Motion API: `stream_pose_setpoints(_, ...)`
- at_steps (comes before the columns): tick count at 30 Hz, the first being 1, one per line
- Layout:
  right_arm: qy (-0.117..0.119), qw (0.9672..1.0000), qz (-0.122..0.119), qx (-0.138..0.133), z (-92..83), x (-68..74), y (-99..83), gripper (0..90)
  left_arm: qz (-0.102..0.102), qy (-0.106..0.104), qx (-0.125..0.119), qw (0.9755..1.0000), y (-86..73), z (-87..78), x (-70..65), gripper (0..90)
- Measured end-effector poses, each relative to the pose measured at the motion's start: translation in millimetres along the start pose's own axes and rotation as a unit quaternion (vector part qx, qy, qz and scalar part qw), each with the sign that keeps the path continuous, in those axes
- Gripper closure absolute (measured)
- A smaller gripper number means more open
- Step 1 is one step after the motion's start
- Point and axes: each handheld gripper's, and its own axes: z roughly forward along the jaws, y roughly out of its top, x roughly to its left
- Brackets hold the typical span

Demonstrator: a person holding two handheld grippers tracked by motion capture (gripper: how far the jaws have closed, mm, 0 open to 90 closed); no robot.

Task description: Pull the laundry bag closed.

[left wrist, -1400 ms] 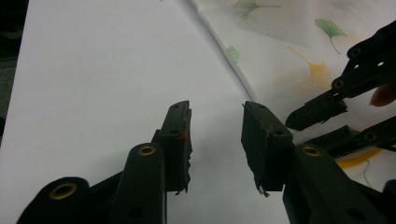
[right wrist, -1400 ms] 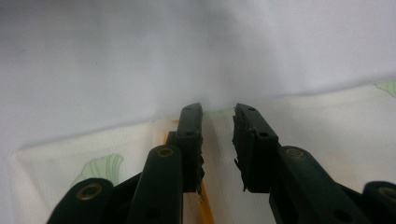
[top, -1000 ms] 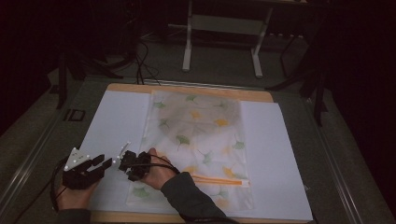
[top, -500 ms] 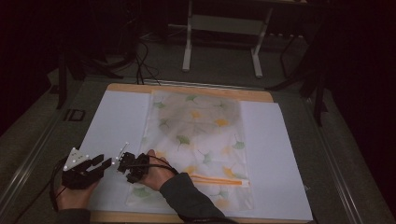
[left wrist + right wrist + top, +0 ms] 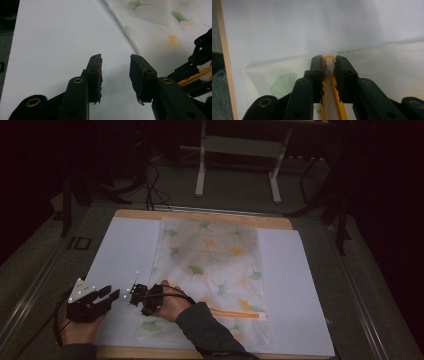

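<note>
Just closed: right tongs (image 5: 326, 65) pinching white slider (image 5: 328, 65) on bag's (image 5: 210, 265) orange zipper, near counter (image 5: 200, 215) front. Left tongs (image 5: 115, 72) wide, empty, beside bag. Ready to zip.

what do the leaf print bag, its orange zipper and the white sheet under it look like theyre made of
Leaf print bag: looks like thin translucent mesh fabric or soft plastic; a fine weave shows in the right gripper view, matte.
Orange zipper: apparently moulded plastic, smooth, with a pale slider between the right gripper fingers.
White sheet: flat, matte, crisp edges; probably paper or thin board.
</note>
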Motion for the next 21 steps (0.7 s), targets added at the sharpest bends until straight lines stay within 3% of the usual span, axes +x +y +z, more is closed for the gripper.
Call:
stream_pose_setpoints(3,-0.002,0.9998,-0.009,0.018,2.2,-0.7,-1.2,79.9,0.0,-0.001,0.001,1.0,0.1,0.4,-0.6,62.3)
stream_pose_setpoints(21,0.022,0.999,-0.026,0.027,2.5,-8.6,-4.4,80.9,0.005,-0.007,0.007,0.9999,0.1,1.7,-2.2,62.4)
